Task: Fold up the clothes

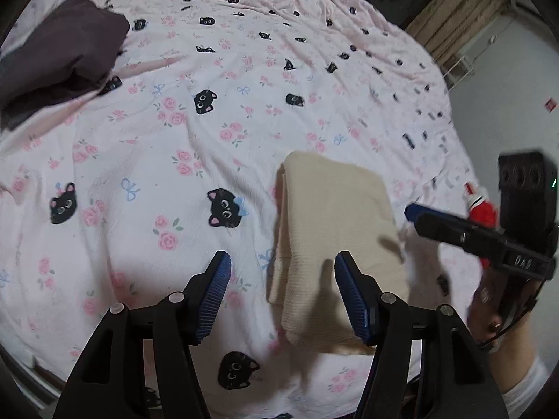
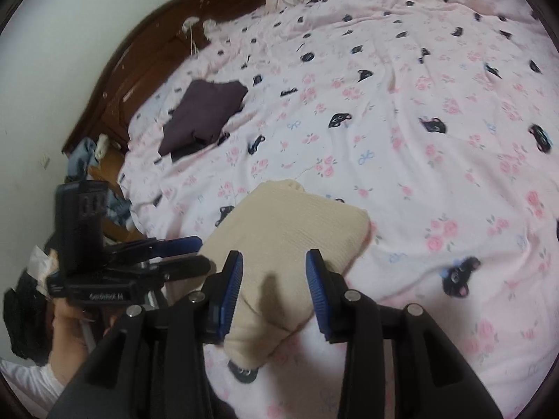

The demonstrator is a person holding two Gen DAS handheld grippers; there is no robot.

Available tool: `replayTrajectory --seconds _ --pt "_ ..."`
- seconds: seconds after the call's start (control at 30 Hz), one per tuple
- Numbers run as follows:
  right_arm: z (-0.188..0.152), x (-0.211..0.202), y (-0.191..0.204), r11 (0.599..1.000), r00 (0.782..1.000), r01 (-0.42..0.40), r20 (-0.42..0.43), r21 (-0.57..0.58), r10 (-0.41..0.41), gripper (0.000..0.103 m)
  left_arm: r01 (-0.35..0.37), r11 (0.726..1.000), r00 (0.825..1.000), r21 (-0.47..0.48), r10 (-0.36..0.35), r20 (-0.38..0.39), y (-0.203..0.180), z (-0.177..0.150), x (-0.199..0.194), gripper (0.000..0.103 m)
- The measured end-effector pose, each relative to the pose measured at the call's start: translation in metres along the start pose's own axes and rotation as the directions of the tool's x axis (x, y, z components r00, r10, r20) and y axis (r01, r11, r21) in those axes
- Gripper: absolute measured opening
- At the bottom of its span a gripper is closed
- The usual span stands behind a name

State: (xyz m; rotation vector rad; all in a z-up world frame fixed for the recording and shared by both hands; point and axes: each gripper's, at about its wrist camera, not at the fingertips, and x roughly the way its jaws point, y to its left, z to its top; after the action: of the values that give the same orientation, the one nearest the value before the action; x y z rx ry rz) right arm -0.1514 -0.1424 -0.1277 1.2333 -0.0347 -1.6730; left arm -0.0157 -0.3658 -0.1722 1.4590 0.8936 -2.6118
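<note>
Both tools, left (image 1: 283,296) and right (image 2: 274,293), gape empty above folded cream top (image 1: 335,244); square edges, press flat.

The setting is a home bedroom. A bed fills both views, covered by a wrinkled pale pink sheet (image 1: 209,139) printed with black cat faces, roses and blue bows. A dark brown curved wooden headboard (image 2: 139,56) stands against a plain white wall (image 2: 52,70). Crumpled blue-grey clothing (image 2: 82,159) lies beside the bed.
</note>
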Motion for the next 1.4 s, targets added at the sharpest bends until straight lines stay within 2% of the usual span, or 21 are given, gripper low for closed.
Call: replayTrajectory --seconds 0.17,0.2,0.47,0.73,0.9,1.07,1.3,1.4 --pt "-0.012 -0.013 -0.017 0.993 0.998 -0.058 0.022 0.104 0.056 0.045 0.127 0.99 0.991 -0.066 -0.129 -0.025 0.006 0.012 0.006 0.057" --pt "-0.015 -0.012 -0.021 0.991 0.998 -0.066 0.018 0.12 0.064 0.045 0.135 0.988 0.99 -0.072 -0.137 -0.03 0.005 0.013 0.008 0.057" --pt "-0.028 0.006 -0.036 0.972 0.994 -0.108 -0.009 0.208 0.113 0.045 0.108 0.99 0.991 -0.085 -0.114 -0.068 0.002 0.017 0.021 0.057" --pt "-0.034 0.013 -0.037 0.974 0.995 -0.093 -0.016 0.207 0.099 0.046 0.081 0.995 0.992 -0.061 -0.086 -0.09 0.001 0.017 0.027 0.057" --pt "-0.036 0.014 -0.037 0.968 0.993 -0.112 -0.007 0.225 0.117 0.055 0.096 0.993 0.99 -0.066 -0.102 -0.093 -0.001 0.017 0.03 0.067" --pt "-0.034 0.017 -0.033 0.969 0.993 -0.114 -0.01 0.22 0.12 0.062 0.083 0.995 0.991 -0.057 -0.089 -0.101 -0.004 0.018 0.032 0.068" --pt "-0.036 0.02 -0.034 0.965 0.992 -0.123 -0.005 0.233 0.128 0.064 0.082 0.995 0.99 -0.063 -0.088 -0.11 -0.002 0.017 0.035 0.069" --pt "-0.037 0.022 -0.034 0.962 0.991 -0.13 0.0 0.24 0.134 0.068 0.102 0.992 0.988 -0.079 -0.111 -0.111 0.003 0.016 0.036 0.069"
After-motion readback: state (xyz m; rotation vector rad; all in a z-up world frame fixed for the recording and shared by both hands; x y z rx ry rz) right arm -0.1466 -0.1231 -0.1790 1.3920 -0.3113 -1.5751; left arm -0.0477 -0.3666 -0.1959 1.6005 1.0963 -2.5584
